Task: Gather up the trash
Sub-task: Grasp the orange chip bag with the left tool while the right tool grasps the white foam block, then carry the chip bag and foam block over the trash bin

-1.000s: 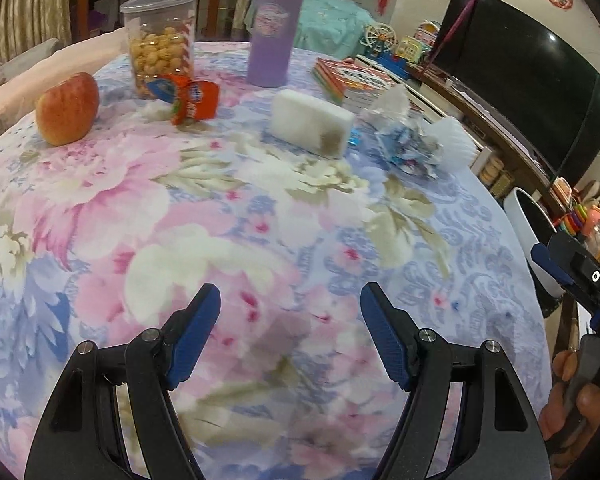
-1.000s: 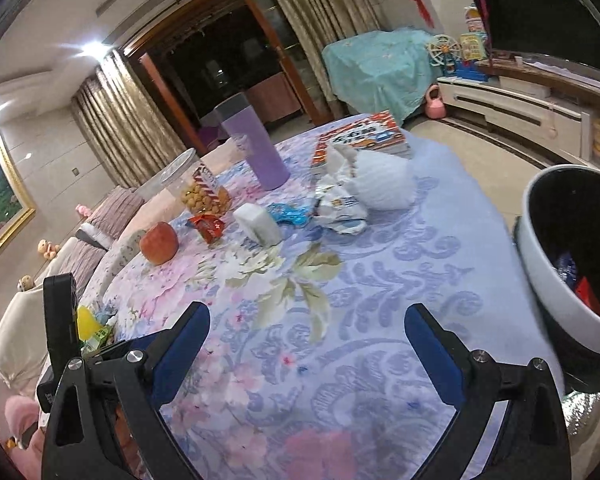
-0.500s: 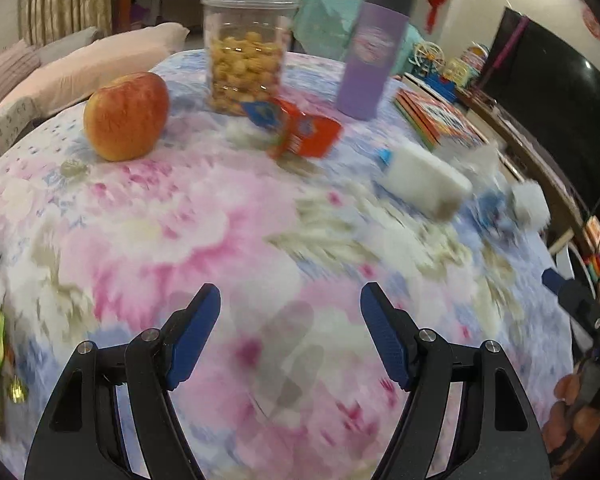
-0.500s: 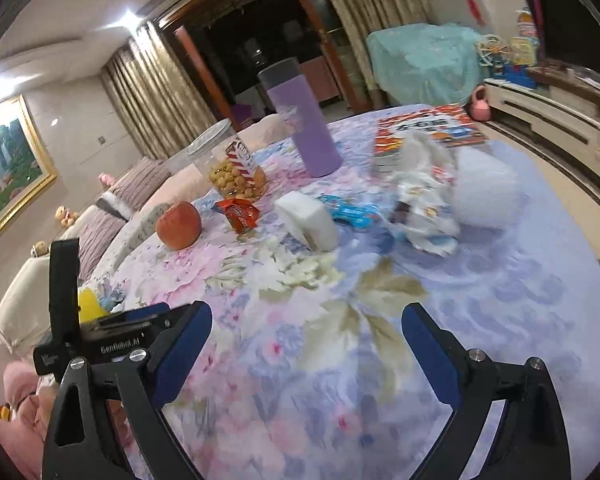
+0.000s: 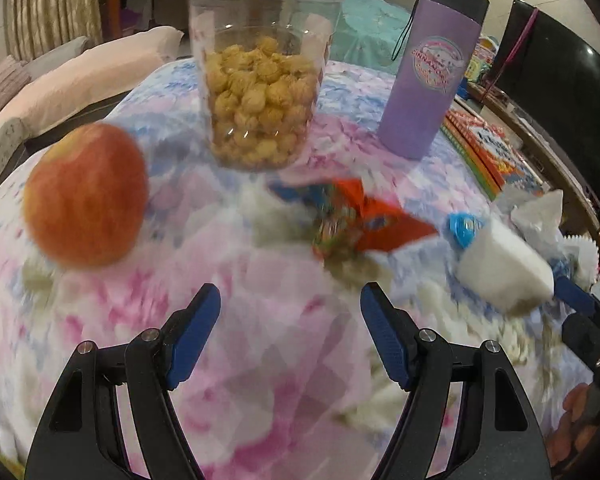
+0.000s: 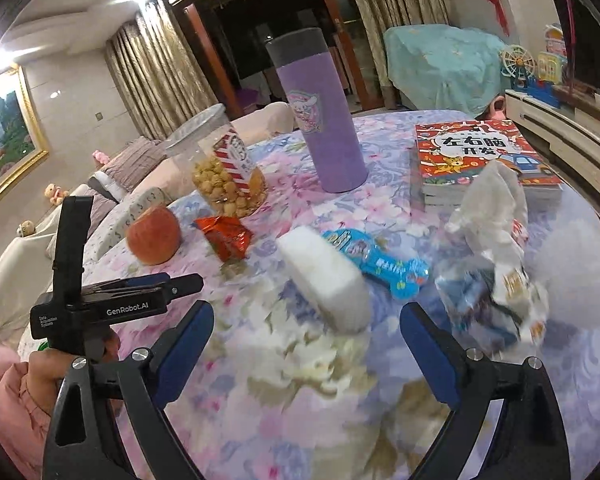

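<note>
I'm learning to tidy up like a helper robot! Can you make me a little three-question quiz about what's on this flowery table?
1. True or false: the apple lies inside the clear jar of snack balls.
2. Which wrapper lies nearest the apple? A) orange-red wrapper B) blue wrapper
3. Fill in: the purple tumbler stands ____.

Key: 1 false; 2 A; 3 upright
</note>
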The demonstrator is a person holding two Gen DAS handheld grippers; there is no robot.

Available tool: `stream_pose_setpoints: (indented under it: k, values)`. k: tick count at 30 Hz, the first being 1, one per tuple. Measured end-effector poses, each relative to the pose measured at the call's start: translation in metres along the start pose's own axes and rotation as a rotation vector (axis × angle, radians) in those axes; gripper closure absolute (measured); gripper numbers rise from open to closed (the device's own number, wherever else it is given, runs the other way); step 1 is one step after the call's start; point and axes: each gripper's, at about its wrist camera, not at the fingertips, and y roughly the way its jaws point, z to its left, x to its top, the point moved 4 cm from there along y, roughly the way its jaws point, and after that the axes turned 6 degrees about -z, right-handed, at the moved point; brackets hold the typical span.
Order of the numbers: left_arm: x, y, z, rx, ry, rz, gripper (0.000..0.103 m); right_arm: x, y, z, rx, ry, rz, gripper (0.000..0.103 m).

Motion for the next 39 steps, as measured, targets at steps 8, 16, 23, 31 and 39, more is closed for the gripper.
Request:
stream_pose_setpoints:
  k: [8, 16, 23, 31, 39]
  values:
    - [0.019, 0.015, -0.011, -0.067, 0.035, -0.063, 0.055, 0.01, 0.034, -0.007, -0.017, -0.005, 0.014, 0.012]
    - [0.007, 0.0, -0.019, -0.131, 0.038, -0.051, 0.1, 0.001, 0.044, -0.011, 0.004, 0.038, 0.071, 0.065]
    - [-0.029, -0.056, -0.016, -0.133, -0.006, -0.082, 0.1, -0.011, -0.004, 0.012, 0.045, 0.028, 0.027, 0.066]
    - [-0.08, -0.1, -0.063, -0.182, 0.005, -0.06, 0.1, -0.042, -0.074, 0.009, 0.038, 0.061, -0.011, 0.066]
    - [-0.112, -0.13, -0.127, -0.259, 0.07, -0.058, 0.1, -0.067, -0.135, -0.015, -0.019, 0.086, -0.051, 0.066]
